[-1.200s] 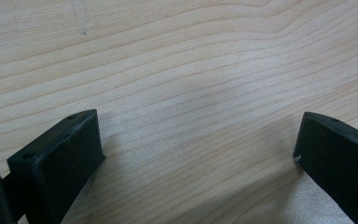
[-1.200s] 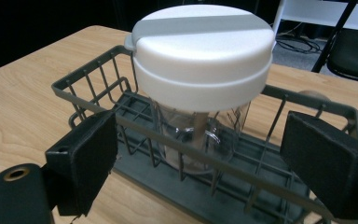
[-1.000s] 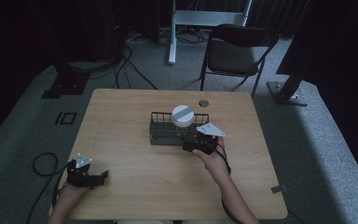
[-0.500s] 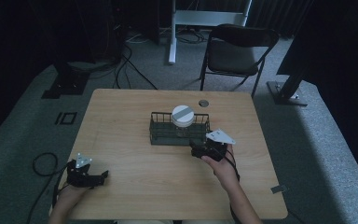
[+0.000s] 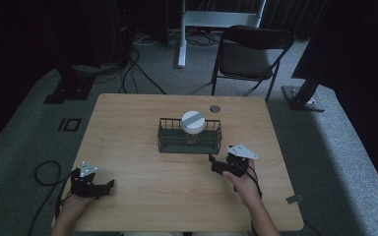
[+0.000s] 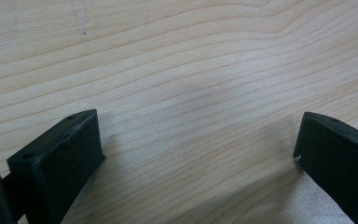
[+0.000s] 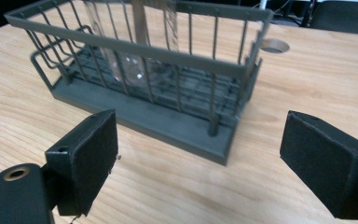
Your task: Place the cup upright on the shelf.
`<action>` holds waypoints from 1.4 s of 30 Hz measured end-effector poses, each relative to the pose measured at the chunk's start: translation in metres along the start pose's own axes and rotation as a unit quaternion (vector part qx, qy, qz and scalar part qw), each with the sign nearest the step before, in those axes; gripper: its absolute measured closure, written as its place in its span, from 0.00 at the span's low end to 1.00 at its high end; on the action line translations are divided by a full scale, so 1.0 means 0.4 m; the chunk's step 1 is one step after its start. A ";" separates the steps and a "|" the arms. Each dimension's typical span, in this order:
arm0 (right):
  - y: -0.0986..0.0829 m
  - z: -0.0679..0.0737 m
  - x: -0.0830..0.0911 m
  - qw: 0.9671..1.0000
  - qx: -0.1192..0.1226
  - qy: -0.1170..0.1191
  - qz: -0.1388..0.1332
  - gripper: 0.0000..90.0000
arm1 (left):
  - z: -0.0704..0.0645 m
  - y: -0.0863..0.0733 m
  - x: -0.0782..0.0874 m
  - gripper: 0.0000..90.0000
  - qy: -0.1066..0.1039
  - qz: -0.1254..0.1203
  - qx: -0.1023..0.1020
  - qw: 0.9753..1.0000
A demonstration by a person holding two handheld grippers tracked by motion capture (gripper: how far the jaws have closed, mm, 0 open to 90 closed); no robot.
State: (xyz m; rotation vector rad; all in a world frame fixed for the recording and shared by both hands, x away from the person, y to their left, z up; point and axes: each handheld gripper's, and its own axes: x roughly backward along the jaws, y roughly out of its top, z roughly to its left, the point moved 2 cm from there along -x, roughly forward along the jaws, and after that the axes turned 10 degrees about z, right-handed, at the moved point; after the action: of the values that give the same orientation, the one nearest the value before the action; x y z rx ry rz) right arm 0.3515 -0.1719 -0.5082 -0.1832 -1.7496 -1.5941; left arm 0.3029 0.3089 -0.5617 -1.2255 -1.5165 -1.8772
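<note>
Since a second earlier, my right tool (image 5: 220, 164) had drawn back from the wire basket (image 5: 189, 143) toward my side of the desk (image 5: 128, 128) and now sat just off the basket's near right corner, apart from it. Its jaws stood wide apart and held nothing; in the right gripper view the two black pads (image 7: 91, 158) framed the basket's (image 7: 144, 79) near long side with bare wood between them and it. My left tool (image 5: 91, 182) had not shifted from the near left corner of the desk. Its jaws were also spread wide and empty, hovering close over the plain wood grain (image 6: 191, 93) in the left gripper view.

I counted one basket, dark green, standing near the middle of the desk, and one clear jar (image 5: 193, 127) with a white lid standing upright inside it, toward the right half. The jar's glass wall (image 7: 130, 51) showed through the bars in the right gripper view. One round cable hole (image 5: 215, 108) lay in the desk behind the basket.

My right forearm reached in from the bottom edge, angled up and slightly left, hand (image 5: 243, 179) wrapped around the tool's body. My left hand (image 5: 74, 204) gripped its tool low at the desk's edge.
</note>
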 end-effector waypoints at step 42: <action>-0.153 -0.173 0.024 0.994 -0.065 -0.059 0.072 0.12 | 0.000 0.000 0.000 0.01 0.000 0.000 -0.001 1.000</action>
State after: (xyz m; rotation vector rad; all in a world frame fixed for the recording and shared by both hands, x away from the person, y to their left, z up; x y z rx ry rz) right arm 0.3393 -0.2511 -0.5552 -0.4649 -1.6804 -1.6208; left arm 0.3029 0.3090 -0.5617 -1.2256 -1.5153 -1.8794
